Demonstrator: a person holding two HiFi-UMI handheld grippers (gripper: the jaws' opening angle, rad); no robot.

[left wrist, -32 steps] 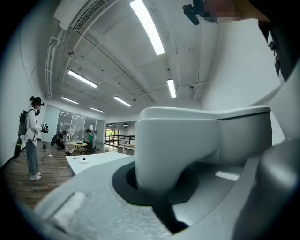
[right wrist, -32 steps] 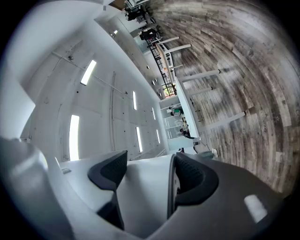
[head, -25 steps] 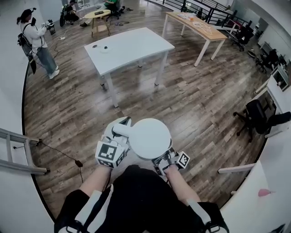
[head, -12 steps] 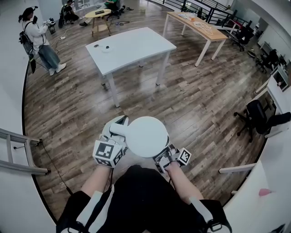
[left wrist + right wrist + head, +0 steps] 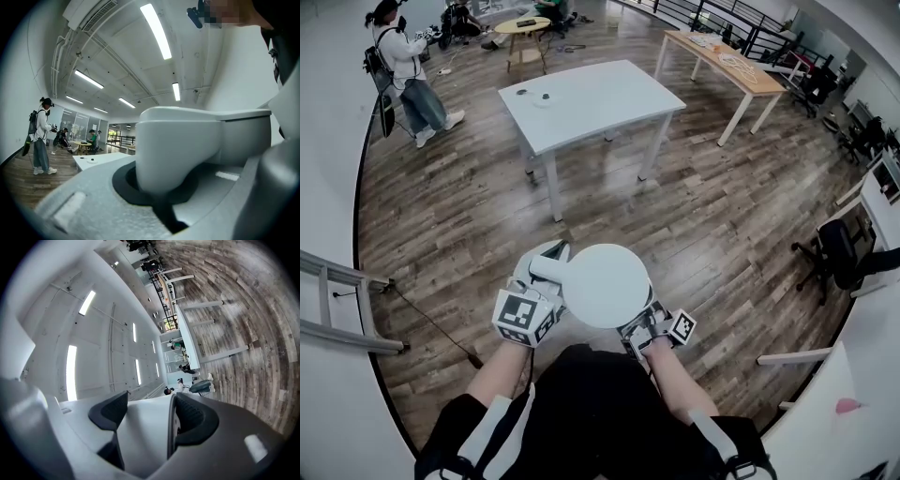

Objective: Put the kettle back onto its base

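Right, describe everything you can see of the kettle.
The kettle is white and smooth, like plastic: from above, a round closed top with a handle at its left. It hangs upright above the wooden floor, resting on nothing. The left gripper clamps the handle; the right gripper grips its right side.

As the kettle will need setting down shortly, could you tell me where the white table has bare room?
The white table is bare from its middle to its right end, toward the wooden table. Only the left end is taken: the round base and a small dark item beside it.
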